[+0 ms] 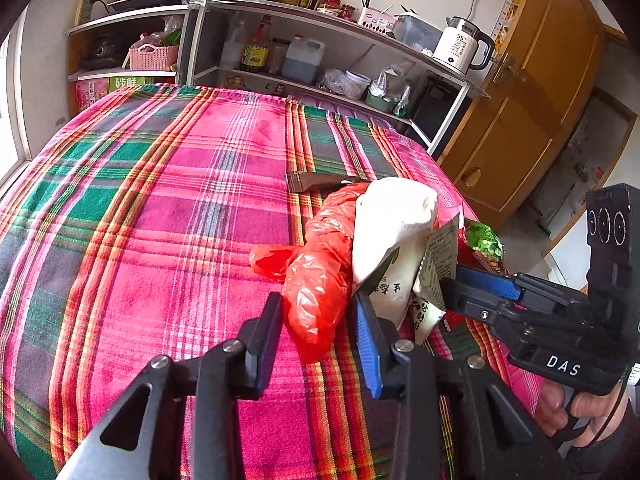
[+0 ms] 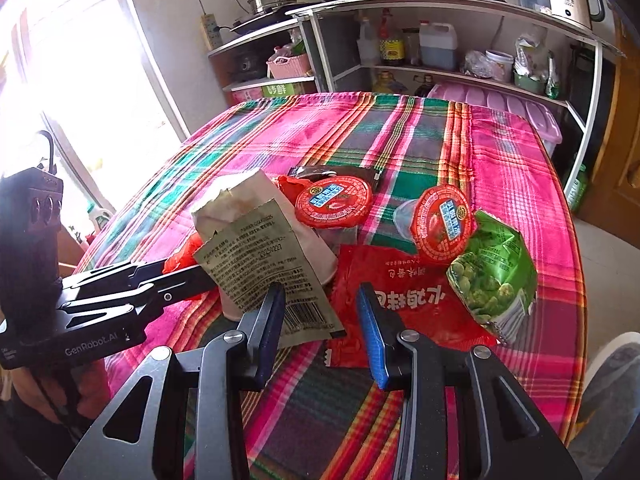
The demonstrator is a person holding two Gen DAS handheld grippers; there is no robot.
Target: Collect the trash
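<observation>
Left gripper (image 1: 320,320) spread around the red bag (image 1: 316,280); right gripper (image 2: 320,316) spread beside it, over the wrapper (image 2: 264,256). Best pinch bunched plastic (it slips).

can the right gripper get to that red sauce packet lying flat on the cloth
Probably yes: the right gripper is open just short of the red sauce packet, nothing between; only the grey wrapper overlaps near its left finger.

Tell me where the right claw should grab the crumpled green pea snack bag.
Grip the crumpled green pea snack bag by its near bottom seam, coming from the near side. That flat crimped edge overhangs the red foil sachet and faces the open right claw.
</observation>
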